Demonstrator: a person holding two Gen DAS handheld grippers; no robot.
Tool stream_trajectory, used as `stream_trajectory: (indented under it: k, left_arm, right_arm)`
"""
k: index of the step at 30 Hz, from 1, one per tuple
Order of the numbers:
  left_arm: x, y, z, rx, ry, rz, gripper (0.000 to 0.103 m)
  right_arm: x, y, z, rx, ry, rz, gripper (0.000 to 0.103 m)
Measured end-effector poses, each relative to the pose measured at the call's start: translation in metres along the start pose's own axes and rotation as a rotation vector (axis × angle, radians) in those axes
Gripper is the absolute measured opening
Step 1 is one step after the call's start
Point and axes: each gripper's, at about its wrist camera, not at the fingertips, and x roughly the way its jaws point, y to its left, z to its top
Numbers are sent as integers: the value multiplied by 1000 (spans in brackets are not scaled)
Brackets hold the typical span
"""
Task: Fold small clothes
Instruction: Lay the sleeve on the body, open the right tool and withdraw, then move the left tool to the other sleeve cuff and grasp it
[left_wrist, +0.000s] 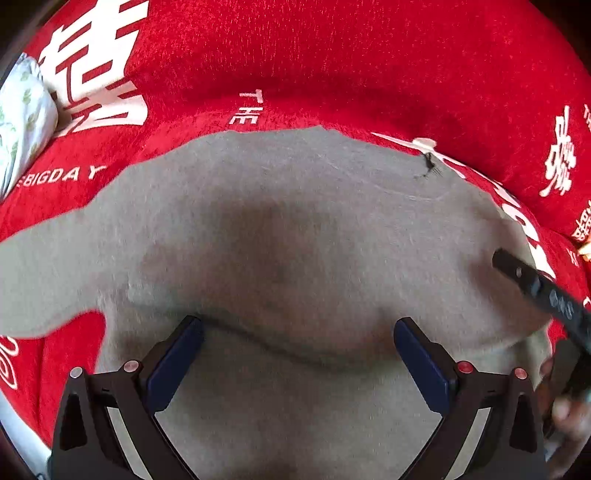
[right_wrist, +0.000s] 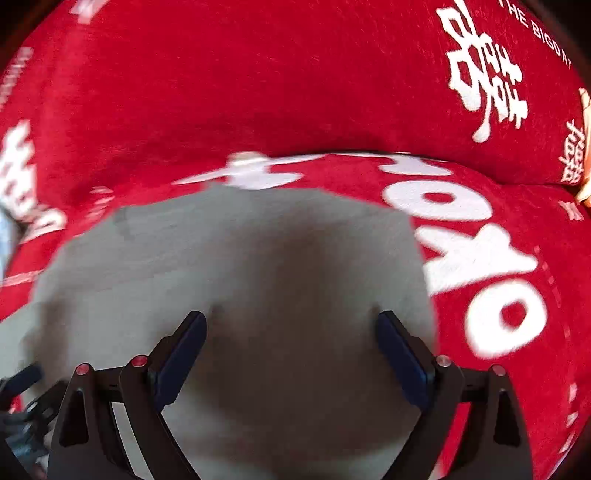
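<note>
Grey garment (left_wrist: 295, 229) lies spread flat on red blanket (left_wrist: 332, 66) printed with white characters. Left tongs (left_wrist: 297, 354) spread wide above grey cloth, nothing pinched. Right tongs (right_wrist: 291, 350) likewise spread over garment, pads clear of fabric. Floral cloth (left_wrist: 22, 110) at blanket's left edge.

We get bright, even light from above; both gripper shadows fall dark on the grey garment (left_wrist: 295, 229); strong fisheye bending with black corners; right wrist view motion-blurred, white lettering on the red cover (right_wrist: 258, 92) smeared; left wrist view sharper, soft only at its right edge.
</note>
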Motion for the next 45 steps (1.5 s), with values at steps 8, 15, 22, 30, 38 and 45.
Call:
stream_trajectory:
  k: [8, 15, 22, 30, 38, 45]
  left_arm:
    - [-18, -5, -43, 88, -56, 54, 103]
    - [-48, 67, -70, -33, -109, 75, 103]
    - [-72, 249, -81, -501, -150, 237, 103]
    - [-73, 401, -80, -872, -157, 326, 103]
    - [-56, 416, -38, -833, -164, 386, 101]
    - [-82, 446, -61, -885, -279, 157, 12]
  right_arm:
    - [-44, 23, -79, -82, -107, -80, 95]
    - [-46, 38, -103, -141, -126, -67, 97]
    - [-44, 36, -102, -120, -117, -71, 102]
    - [-45, 37, -104, -123, -122, -78, 102]
    - [-45, 39, -104, -125, -122, -86, 102]
    - [-45, 38, -104, -125, -121, -84, 102]
